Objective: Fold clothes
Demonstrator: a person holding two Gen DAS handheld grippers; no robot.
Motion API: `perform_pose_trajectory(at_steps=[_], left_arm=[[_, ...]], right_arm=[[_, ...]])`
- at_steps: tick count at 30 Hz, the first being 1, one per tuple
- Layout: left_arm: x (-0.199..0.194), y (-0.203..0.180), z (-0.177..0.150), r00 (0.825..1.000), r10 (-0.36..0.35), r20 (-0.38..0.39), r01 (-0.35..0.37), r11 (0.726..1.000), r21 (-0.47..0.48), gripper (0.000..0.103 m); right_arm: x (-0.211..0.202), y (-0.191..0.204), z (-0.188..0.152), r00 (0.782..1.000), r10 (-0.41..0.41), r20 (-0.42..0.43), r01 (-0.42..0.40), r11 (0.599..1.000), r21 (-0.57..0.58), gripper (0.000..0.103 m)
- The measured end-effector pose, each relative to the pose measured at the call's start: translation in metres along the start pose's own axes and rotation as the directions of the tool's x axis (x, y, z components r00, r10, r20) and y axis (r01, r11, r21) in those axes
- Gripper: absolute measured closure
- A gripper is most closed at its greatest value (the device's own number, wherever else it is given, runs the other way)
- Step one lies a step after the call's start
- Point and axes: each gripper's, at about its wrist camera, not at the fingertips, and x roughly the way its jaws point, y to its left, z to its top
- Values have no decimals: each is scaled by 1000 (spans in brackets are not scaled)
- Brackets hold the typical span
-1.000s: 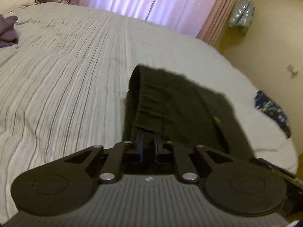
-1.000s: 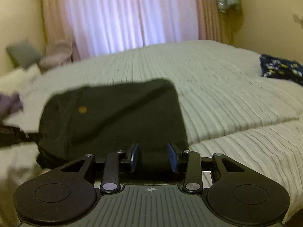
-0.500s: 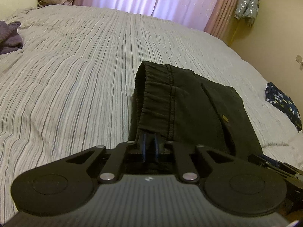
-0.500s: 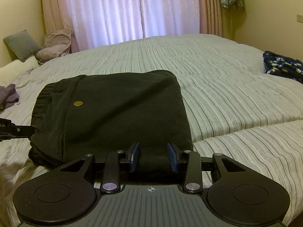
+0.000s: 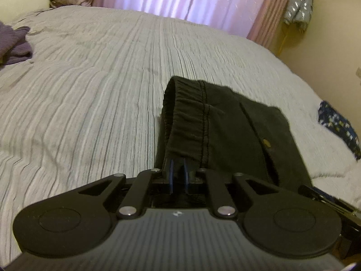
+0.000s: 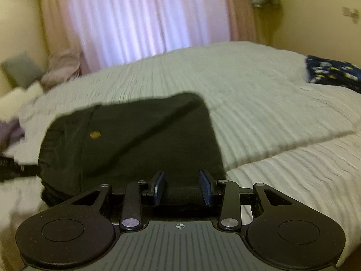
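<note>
1. I have the left gripper (image 5: pixel 177 167), lower centre of its view, nipped nearly closed on the waistband end of the folded black trousers (image 5: pixel 225 131), so that the stacked layers cannot slide.
2. My right gripper (image 6: pixel 182 185) clamps the thick opposite edge, fingers part-spread around the bundle.
3. The trousers sit mid-frame over the striped bedspread (image 5: pixel 90 90); I cannot tell whether they rest on it.
</note>
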Motion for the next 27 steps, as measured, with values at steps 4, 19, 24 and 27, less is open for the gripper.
perform_pose_trajectory(at_steps=[4, 19, 24, 27], left_arm=[[-29, 1, -13, 999, 42, -13, -42, 999, 6, 93], [-120, -48, -59, 998, 52, 25, -56, 980, 193, 63], [-135, -59, -65, 999, 28, 42, -37, 973, 228, 61], [-139, -63, -68, 999, 21, 43, -31, 970, 243, 60]], right_arm=[[-28, 2, -4, 999, -39, -32, 39, 999, -6, 65], [-108, 17, -2, 993, -57, -99, 59, 998, 18, 17], [-125, 25, 1, 993, -66, -101, 68, 998, 13, 17], [-129, 28, 1, 993, -64, -102, 65, 998, 7, 17]])
